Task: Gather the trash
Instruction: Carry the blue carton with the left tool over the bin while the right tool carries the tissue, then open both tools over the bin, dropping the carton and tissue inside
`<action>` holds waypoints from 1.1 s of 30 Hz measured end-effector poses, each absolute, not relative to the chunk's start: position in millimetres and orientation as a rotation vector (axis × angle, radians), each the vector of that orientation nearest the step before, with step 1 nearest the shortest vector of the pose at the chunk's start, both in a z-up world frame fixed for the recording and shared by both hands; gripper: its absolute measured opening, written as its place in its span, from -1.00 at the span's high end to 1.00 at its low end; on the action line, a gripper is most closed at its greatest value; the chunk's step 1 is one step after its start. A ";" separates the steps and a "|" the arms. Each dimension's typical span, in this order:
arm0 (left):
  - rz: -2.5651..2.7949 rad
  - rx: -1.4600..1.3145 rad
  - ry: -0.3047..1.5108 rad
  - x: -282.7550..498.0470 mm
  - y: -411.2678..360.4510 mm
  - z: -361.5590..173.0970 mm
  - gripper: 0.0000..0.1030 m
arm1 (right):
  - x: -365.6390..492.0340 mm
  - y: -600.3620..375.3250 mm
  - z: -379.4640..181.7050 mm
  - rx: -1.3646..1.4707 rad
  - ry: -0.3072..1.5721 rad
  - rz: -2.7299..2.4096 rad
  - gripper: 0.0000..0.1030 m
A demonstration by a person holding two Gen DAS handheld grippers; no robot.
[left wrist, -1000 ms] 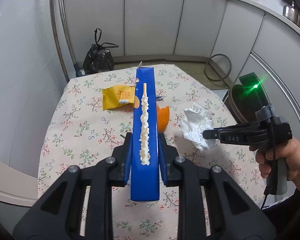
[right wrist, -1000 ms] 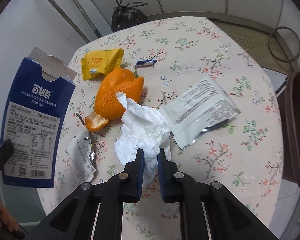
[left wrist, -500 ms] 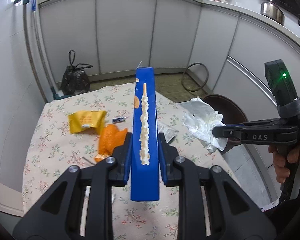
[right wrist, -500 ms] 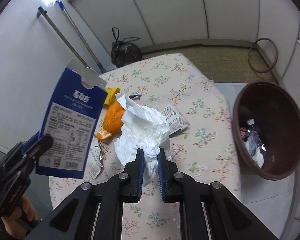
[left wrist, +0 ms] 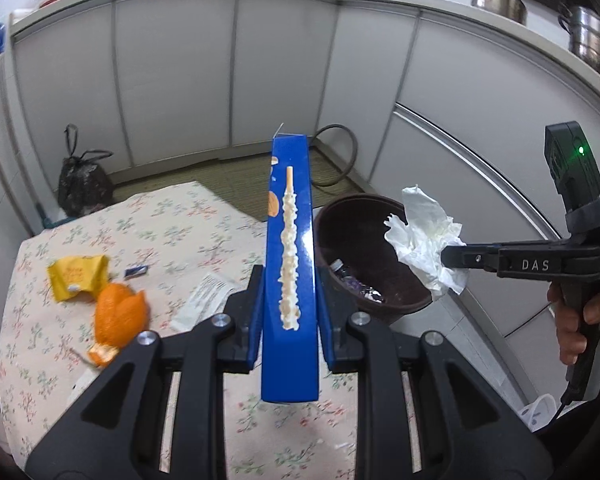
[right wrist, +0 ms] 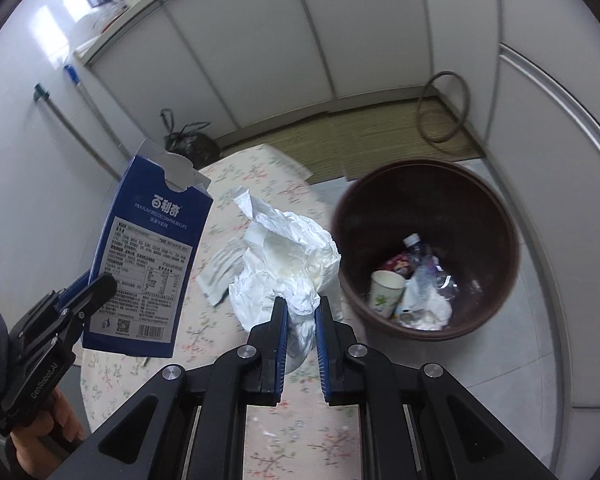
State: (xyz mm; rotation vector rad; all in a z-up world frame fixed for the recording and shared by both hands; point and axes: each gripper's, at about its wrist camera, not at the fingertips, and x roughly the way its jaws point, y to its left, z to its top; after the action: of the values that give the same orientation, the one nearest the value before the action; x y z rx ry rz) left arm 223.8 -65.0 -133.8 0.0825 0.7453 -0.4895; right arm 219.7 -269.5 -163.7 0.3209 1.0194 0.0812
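My left gripper (left wrist: 289, 280) is shut on a blue biscuit box (left wrist: 290, 256), held upright above the floral table; the box also shows in the right wrist view (right wrist: 148, 256). My right gripper (right wrist: 301, 312) is shut on a crumpled white tissue (right wrist: 288, 256), held in the air beside the brown trash bin (right wrist: 496, 200). In the left wrist view the tissue (left wrist: 424, 244) hangs at the bin's (left wrist: 328, 236) right rim. The bin holds a paper cup (right wrist: 386, 292), a bottle and wrappers.
On the floral table (left wrist: 172, 224) lie a yellow wrapper (left wrist: 78, 280), orange peel (left wrist: 118, 316), a small blue scrap (left wrist: 136, 271) and a white sachet (left wrist: 204, 300). A black bag (left wrist: 84, 184) and a hose ring (left wrist: 340, 156) sit on the floor by the cabinets.
Both grippers have risen off the table and swung right toward the bin, carrying the box and the tissue. The tissue now hangs by the bin's rim.
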 end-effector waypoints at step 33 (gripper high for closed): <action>-0.574 0.101 0.743 280.4 -216.9 -179.4 -0.46 | 233.7 -408.9 -210.7 0.530 1.042 -0.179 0.34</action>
State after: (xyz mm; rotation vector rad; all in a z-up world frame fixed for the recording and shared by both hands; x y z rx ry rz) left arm 280.4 -216.9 -179.4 0.1005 0.7430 -0.5744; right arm 233.7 -408.9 -210.7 0.5298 1.0421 -0.1792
